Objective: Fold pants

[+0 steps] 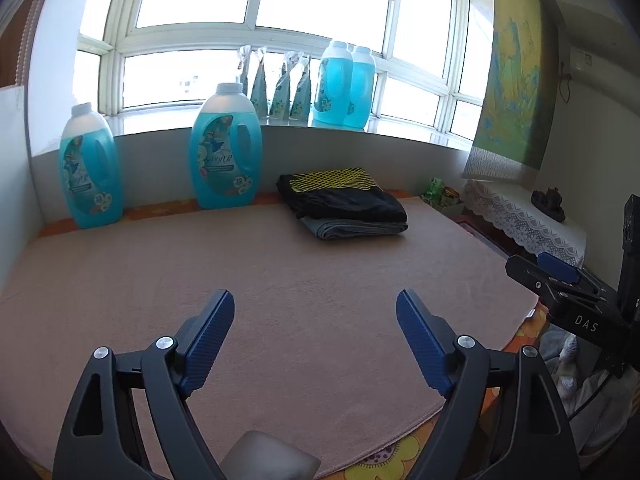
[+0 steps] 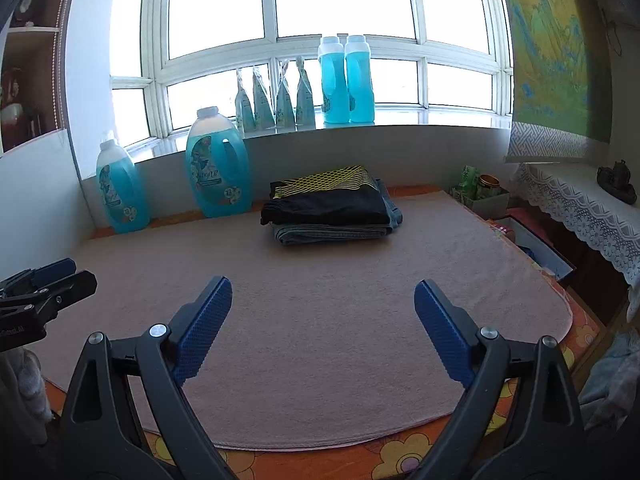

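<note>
Folded black pants with a yellow net-patterned waistband (image 1: 340,196) (image 2: 330,200) lying flat and squared atop folded grey-blue denim pants (image 1: 356,229) (image 2: 332,234), at twelve o'clock on the pink towel mat (image 1: 280,280) (image 2: 320,300). Left gripper (image 1: 315,338) and right gripper (image 2: 323,332) hovering with blue fingers spread wide, gripping nothing

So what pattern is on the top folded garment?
Black with a yellow net-like band along its far edge; clearest in the right wrist view.
</note>
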A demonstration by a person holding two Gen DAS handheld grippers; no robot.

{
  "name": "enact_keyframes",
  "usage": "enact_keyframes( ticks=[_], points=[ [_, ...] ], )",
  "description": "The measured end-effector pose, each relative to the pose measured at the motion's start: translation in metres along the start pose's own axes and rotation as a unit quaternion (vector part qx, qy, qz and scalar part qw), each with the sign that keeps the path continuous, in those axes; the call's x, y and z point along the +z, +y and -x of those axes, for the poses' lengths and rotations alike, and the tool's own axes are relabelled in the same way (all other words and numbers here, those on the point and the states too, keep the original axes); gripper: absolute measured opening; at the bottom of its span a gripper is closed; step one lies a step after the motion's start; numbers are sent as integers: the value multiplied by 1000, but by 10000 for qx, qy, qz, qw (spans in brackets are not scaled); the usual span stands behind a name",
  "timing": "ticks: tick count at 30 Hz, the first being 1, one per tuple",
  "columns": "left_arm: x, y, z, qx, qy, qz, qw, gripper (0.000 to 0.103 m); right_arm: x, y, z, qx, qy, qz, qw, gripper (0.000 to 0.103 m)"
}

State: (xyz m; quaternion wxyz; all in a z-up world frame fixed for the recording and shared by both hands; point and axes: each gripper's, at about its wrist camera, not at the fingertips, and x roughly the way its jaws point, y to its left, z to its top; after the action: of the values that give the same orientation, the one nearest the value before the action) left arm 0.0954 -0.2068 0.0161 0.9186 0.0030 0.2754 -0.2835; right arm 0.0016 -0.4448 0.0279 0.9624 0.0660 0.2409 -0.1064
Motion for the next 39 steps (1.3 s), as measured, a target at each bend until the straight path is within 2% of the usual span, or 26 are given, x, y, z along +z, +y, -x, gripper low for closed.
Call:
enact_keyframes(
  ticks=[16, 21, 39],
  points=[
    [-3, 8, 8, 203, 6, 54, 9998, 84, -4, 9, 3, -55, -5, 2, 10000, 95],
    [-4, 9, 11, 114, -21, 108, 9999, 84, -4, 10, 3, -54, -11, -2, 10000, 95],
    [-4, 4, 15, 157, -60, 59, 9998, 84, -4, 14, 6, -64, -27, -11, 10000, 95]
  ],
)
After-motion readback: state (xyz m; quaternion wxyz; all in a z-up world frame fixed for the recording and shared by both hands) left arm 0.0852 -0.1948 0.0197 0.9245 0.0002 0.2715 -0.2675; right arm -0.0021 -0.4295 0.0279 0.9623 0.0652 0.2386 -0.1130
